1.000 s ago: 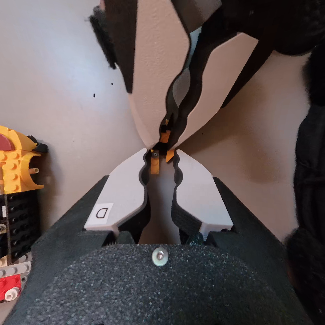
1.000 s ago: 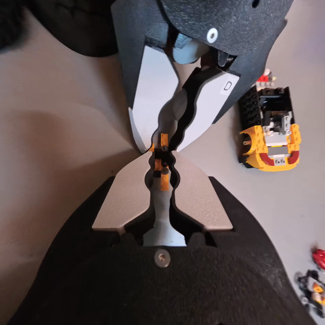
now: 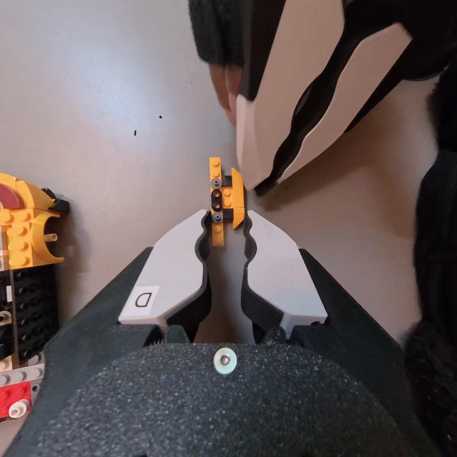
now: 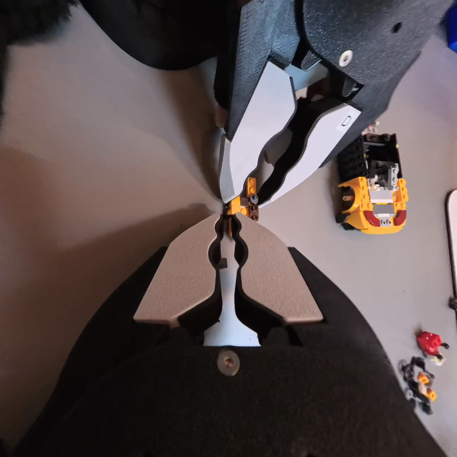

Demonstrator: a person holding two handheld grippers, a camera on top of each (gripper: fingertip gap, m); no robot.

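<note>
Bench: a pale grey bench (image 3: 103, 103) carried everything. A white-edged object (image 4: 451, 247) was cut off at the frame edge, so its kind could not be told.

Brick vehicle: a half-built yellow, black and dark red brick vehicle (image 4: 371, 197) stood well apart from both tools. In the left wrist view it was cropped by the frame edge.

Left hand-held gripper: the left hand-held gripper (image 3: 227, 215) was closed on the small brick assembly. One pad lay against the long orange plate and the other against the orange slope.

Right hand-held gripper: the right hand-held gripper (image 4: 227, 220) sat tip to tip with the left one, its fingers almost together.

Change: a second ago both tools met on the assembly with the right one's fingers wider. Now the right one had narrowed and, in the left wrist view, stood blurred and tilted just beside the assembly's far end.

Small brick assembly: the small brick assembly (image 3: 226, 197), orange with black plates and two grey round studs, stayed at the left tool's tips.

Loose pieces: a red piece (image 4: 429, 342) and a dark cluster with orange bits (image 4: 418, 385) lay on the bench, too blurred to identify.

Hard to make out: a thin orange and dark sliver (image 4: 230, 228) showed between the right tool's pads. Whether it was pinched there, or was the assembly's end seen through the gap, could not be told. A small dark bit (image 4: 222, 263) lower between those fingers was also unclear.
</note>
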